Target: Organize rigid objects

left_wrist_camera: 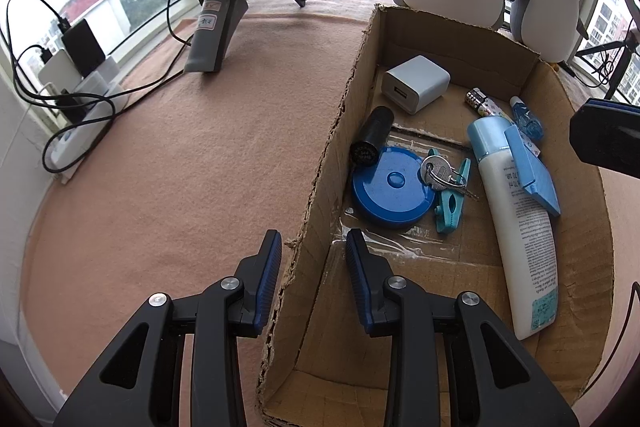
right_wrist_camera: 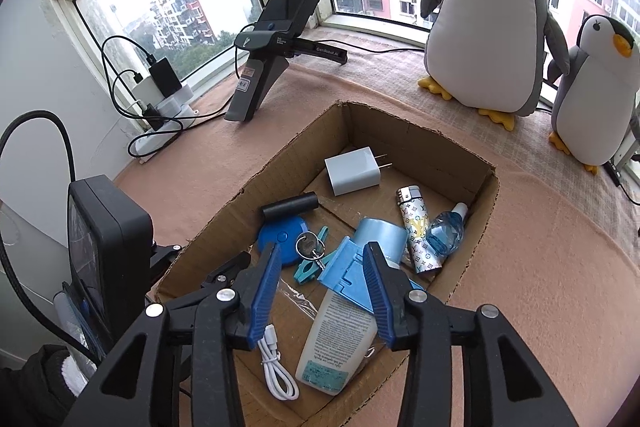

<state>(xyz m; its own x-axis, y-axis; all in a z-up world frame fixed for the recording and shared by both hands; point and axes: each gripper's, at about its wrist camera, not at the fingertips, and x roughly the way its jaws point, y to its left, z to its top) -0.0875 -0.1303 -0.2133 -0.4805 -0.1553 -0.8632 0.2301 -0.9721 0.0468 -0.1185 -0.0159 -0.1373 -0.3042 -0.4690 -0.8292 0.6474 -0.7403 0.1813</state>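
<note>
While left gripper [left_wrist_camera: 314, 251] straddles box wall [left_wrist_camera: 316, 195], right gripper [right_wrist_camera: 320, 263] empty

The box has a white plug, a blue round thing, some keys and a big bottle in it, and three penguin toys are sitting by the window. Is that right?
Almost. There are two penguin toys, not three: a big one and a small one, as the right wrist view shows. The rest is right: the box holds the white plug, blue round thing, keys and big bottle.
</note>
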